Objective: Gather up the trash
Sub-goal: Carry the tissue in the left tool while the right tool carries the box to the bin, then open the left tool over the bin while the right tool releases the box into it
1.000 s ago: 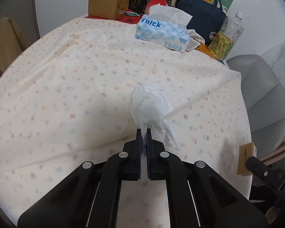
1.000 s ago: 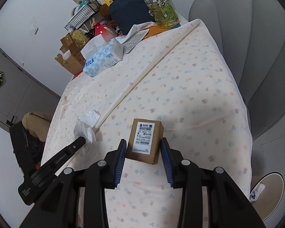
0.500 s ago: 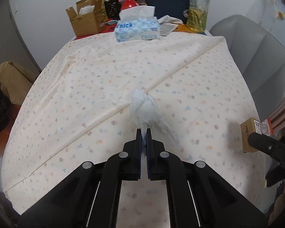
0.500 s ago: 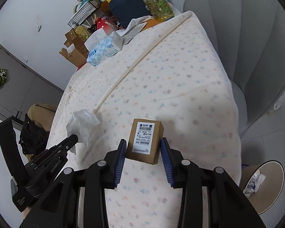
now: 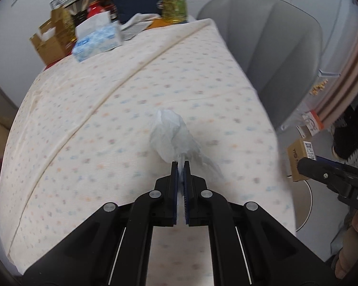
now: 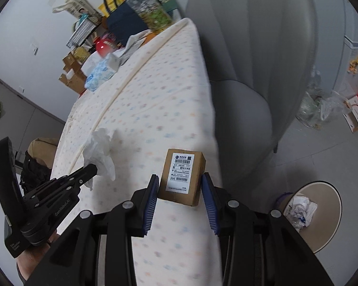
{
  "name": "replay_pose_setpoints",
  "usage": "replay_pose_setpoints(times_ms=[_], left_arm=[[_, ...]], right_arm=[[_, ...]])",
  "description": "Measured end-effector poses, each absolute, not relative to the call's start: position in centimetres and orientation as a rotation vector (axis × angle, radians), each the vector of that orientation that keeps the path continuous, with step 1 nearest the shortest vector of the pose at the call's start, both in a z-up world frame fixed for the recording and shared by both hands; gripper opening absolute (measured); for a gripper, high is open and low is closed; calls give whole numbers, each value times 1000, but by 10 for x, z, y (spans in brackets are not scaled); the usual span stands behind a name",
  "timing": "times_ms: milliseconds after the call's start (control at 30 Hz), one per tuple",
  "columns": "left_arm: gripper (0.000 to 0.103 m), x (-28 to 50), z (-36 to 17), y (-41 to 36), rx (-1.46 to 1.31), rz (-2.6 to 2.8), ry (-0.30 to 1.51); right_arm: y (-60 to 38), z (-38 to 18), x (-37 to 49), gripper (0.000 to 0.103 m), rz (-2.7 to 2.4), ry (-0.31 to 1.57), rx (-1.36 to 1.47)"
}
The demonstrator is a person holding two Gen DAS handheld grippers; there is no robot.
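Cardboard parcel box (image 6: pixel 182 175) with a printed label sits clamped between the right gripper (image 6: pixel 181 200) pads, held above the table's edge. Left gripper (image 5: pixel 181 166) is closed on a crumpled white tissue (image 5: pixel 173 138), pinched by one thin tail, apparently clear of the floral tablecloth (image 5: pixel 107 124), though blur obscures this. A lined bin (image 6: pixel 322 214) stands on the floor right of the table, already holding paper waste. Risk: the tissue tail could slip or tear free in transit; the box, gripped near its lower end, could pivot and drop short of the bin.
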State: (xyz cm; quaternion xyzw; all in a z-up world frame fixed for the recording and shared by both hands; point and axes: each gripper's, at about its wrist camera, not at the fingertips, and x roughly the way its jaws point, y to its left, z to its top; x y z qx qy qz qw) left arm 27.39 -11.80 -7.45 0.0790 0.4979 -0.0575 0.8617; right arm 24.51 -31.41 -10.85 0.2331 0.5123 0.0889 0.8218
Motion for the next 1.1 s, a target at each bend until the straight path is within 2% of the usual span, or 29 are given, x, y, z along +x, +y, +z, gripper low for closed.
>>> replay_pose_setpoints(times_ms=[300, 600, 833, 900, 933, 967, 1100], left_arm=[[5, 260, -93, -224, 230, -300, 1090], [5, 239, -135, -326, 345, -419, 1160], [5, 225, -175, -377, 414, -469, 1228], [5, 224, -186, -386, 429, -471, 1248], [5, 223, -191, -391, 436, -471, 1258], [5, 221, -196, -396, 444, -471, 1265], [5, 219, -212, -408, 473, -480, 1286]], right_arm=[[-399, -135, 206, 37, 57, 1078, 586], [-483, -191, 166, 37, -84, 1118, 693], [-536, -245, 138, 38, -186, 1156, 788], [-546, -260, 134, 43, -197, 1166, 816], [-551, -268, 132, 61, -203, 1166, 834], [-555, -272, 129, 67, -210, 1162, 833], [-567, -288, 111, 67, -230, 1162, 871]])
